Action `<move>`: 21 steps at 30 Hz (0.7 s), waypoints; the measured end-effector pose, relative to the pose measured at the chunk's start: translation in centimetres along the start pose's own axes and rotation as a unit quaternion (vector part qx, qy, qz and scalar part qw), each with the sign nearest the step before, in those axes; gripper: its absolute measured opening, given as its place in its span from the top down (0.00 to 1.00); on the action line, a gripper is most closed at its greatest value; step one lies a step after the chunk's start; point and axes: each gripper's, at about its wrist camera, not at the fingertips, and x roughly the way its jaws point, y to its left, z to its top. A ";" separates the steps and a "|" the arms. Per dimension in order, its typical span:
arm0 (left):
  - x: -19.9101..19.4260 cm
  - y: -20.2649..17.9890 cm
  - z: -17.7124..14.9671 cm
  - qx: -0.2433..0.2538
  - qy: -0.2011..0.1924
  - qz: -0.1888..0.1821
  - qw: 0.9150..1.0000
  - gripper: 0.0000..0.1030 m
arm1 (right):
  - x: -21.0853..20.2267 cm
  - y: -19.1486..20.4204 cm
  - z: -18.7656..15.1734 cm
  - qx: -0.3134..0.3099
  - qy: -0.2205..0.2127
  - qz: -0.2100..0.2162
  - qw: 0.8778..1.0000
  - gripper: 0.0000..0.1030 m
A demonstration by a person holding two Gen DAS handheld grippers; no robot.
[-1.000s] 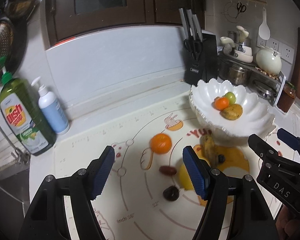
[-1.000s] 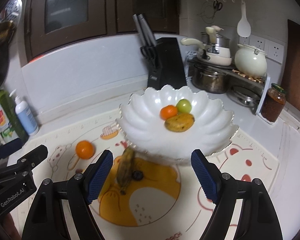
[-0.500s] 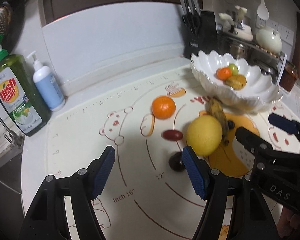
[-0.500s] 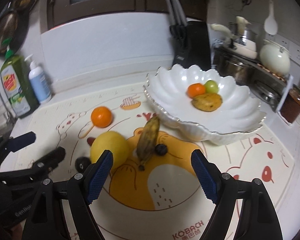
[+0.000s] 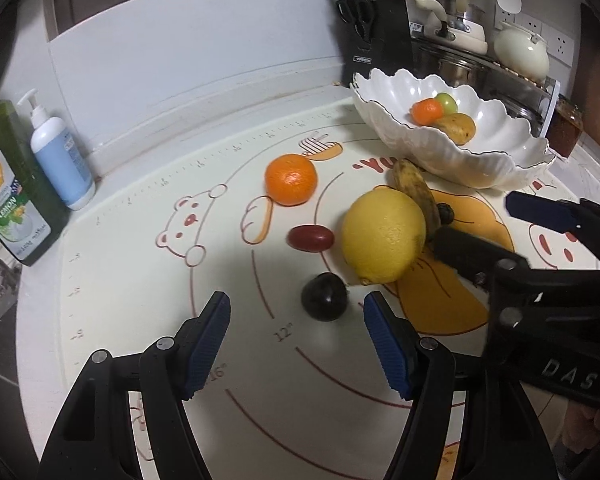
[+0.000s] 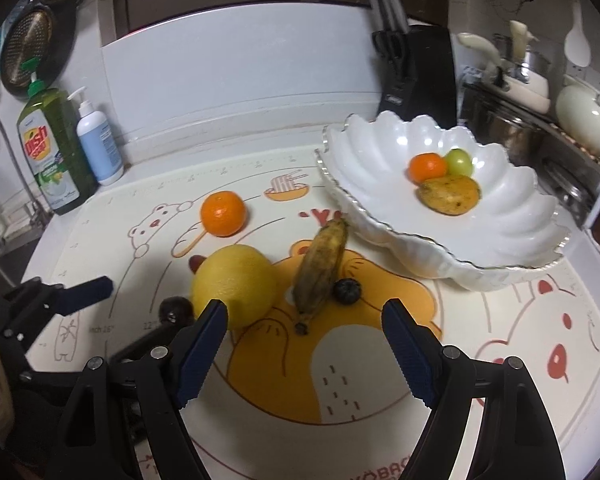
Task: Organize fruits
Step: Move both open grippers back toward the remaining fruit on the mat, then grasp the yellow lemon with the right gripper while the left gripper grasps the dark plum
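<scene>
On the mat lie a yellow lemon (image 5: 383, 236) (image 6: 234, 285), a mandarin (image 5: 291, 179) (image 6: 223, 213), a spotted banana (image 5: 416, 190) (image 6: 321, 268), a red grape (image 5: 310, 237), a dark plum (image 5: 324, 297) (image 6: 176, 309) and a blueberry (image 6: 346, 290). The white scalloped bowl (image 5: 496, 160) (image 6: 512, 236) holds a small mandarin, a green grape and a brown-spotted fruit. My left gripper (image 5: 296, 340) is open, just short of the plum. My right gripper (image 6: 305, 344) is open, just short of the banana and lemon.
A green dish soap bottle (image 6: 52, 152) and a blue pump bottle (image 6: 98, 142) stand at the back left by the sink. A knife block (image 6: 416, 76), pots and a kettle (image 6: 584, 120) stand behind the bowl. The mat (image 6: 380, 380) covers the counter.
Both grippers have tilted down and drawn back toward the mat's near side. The lemon, plum and banana now sit closer in view. Both stay open.
</scene>
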 end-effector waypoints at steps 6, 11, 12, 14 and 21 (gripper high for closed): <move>0.8 0.0 -0.1 -0.007 0.006 -0.003 1.000 0.37 | 1.2 0.9 0.7 -0.042 0.017 0.026 0.999 0.23; 1.3 -0.5 -0.2 -0.002 0.009 -0.005 1.000 0.40 | 2.2 1.6 1.1 -0.055 0.032 0.054 0.996 0.25; 1.5 -0.6 -0.1 -0.002 0.011 -0.004 1.000 0.42 | 2.4 1.8 1.1 -0.058 0.035 0.056 0.996 0.25; 2.0 -0.5 0.0 -0.005 0.016 -0.002 1.000 0.45 | 2.9 2.2 1.2 -0.064 0.044 0.061 0.995 0.27; 2.9 -0.3 0.1 -0.010 0.023 -0.006 1.000 0.54 | 4.8 2.8 1.4 -0.056 0.073 0.090 0.992 0.36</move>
